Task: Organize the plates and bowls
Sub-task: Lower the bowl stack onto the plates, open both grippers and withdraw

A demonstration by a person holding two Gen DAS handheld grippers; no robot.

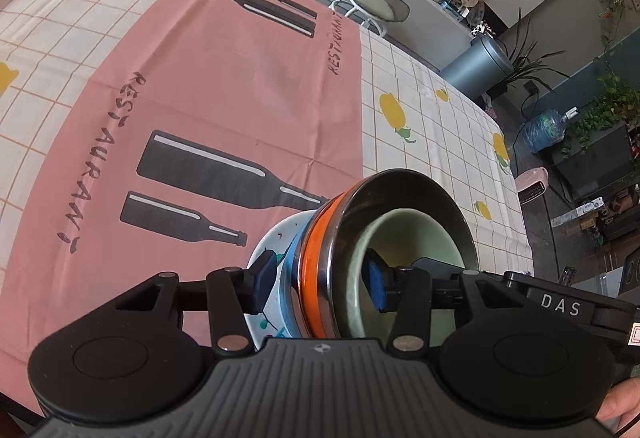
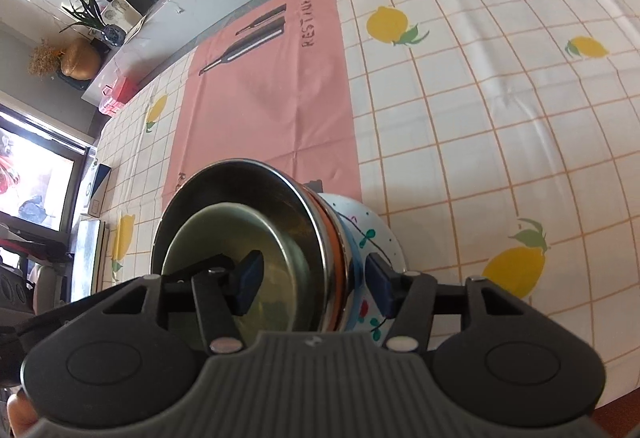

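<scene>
A nested stack sits on the table: a white patterned plate (image 1: 276, 238) at the bottom, an orange-banded dish (image 1: 312, 258), a steel bowl (image 1: 400, 189) and a pale green bowl (image 1: 416, 238) inside it. My left gripper (image 1: 320, 278) is shut across the stack's rim, one pad under the plate, one inside the green bowl. In the right wrist view my right gripper (image 2: 314, 282) is shut on the same stack from the opposite side: steel bowl (image 2: 240, 181), green bowl (image 2: 224, 234), patterned plate (image 2: 372, 238).
A pink placemat (image 1: 224, 97) printed with bottles lies on the lemon-checked tablecloth (image 2: 500, 117). A stool (image 1: 372, 3) stands beyond the far table edge. The table's right edge (image 1: 516, 197) drops to the floor.
</scene>
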